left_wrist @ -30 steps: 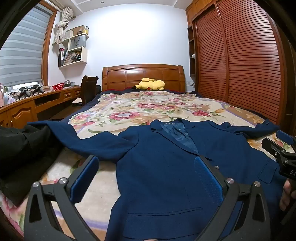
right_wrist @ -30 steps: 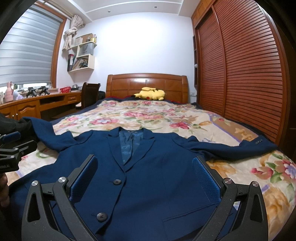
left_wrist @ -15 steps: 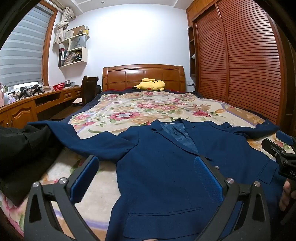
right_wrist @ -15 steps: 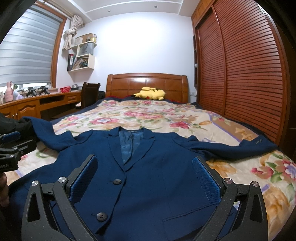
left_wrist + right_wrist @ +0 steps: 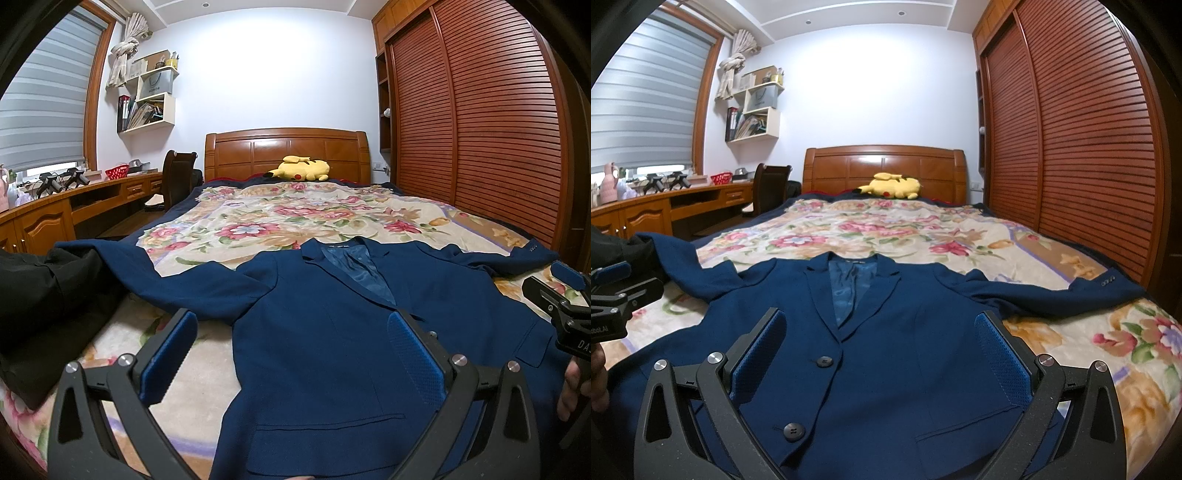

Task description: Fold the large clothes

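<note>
A navy blue suit jacket (image 5: pixel 325 332) lies flat, front up and buttoned, on the floral bedspread (image 5: pixel 295 218), collar away from me and both sleeves spread out sideways. It also shows in the right wrist view (image 5: pixel 879 350). My left gripper (image 5: pixel 291 354) is open and empty, held above the jacket's left front near the hem. My right gripper (image 5: pixel 879 354) is open and empty above the jacket's middle, near the buttons. Each gripper appears at the edge of the other's view.
A black garment (image 5: pixel 40 306) lies on the bed's left edge. A yellow plush toy (image 5: pixel 301 168) rests by the wooden headboard (image 5: pixel 288 151). A desk (image 5: pixel 66 210) and chair (image 5: pixel 179 177) stand on the left; slatted wardrobe doors (image 5: pixel 480 129) run along the right.
</note>
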### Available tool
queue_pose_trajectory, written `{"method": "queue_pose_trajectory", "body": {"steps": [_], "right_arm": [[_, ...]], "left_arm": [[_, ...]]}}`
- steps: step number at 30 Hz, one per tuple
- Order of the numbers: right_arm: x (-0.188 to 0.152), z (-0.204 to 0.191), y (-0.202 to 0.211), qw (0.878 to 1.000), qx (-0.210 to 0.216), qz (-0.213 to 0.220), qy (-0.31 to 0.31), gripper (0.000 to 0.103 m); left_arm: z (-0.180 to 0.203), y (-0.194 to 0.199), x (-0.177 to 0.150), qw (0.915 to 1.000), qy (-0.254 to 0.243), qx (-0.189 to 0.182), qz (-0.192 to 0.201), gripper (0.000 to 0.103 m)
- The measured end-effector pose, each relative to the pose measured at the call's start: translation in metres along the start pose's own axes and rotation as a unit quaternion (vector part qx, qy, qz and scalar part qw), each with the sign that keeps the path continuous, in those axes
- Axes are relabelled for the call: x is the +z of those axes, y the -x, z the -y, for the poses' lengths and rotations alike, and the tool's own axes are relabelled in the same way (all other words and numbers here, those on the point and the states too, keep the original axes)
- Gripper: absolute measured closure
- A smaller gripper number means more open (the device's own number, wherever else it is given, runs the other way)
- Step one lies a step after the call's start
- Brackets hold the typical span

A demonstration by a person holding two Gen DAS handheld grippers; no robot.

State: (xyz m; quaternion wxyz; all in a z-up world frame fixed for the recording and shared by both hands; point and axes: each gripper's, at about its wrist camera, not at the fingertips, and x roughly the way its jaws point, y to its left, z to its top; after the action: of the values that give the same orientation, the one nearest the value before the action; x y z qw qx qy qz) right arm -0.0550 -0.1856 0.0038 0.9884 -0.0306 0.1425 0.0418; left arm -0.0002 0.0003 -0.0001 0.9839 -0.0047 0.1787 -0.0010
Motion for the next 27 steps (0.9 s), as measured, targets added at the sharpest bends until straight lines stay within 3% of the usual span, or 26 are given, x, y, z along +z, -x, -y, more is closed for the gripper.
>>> {"method": "queue_pose_trajectory", "body": {"steps": [11, 27], "right_arm": [[-0.003, -0.005, -0.005, 1.000, 0.016, -0.004, 0.002, 0.000], [0.010, -0.041, -0.017, 0.998, 0.068, -0.019, 0.003, 0.000]], "left_arm": [[-0.016, -0.007, 0.001, 0.9998, 0.005, -0.003, -0.019, 0.000], [-0.052, -0.009, -0.007, 0.9985, -0.003, 0.032, -0.044, 0.000]]}}
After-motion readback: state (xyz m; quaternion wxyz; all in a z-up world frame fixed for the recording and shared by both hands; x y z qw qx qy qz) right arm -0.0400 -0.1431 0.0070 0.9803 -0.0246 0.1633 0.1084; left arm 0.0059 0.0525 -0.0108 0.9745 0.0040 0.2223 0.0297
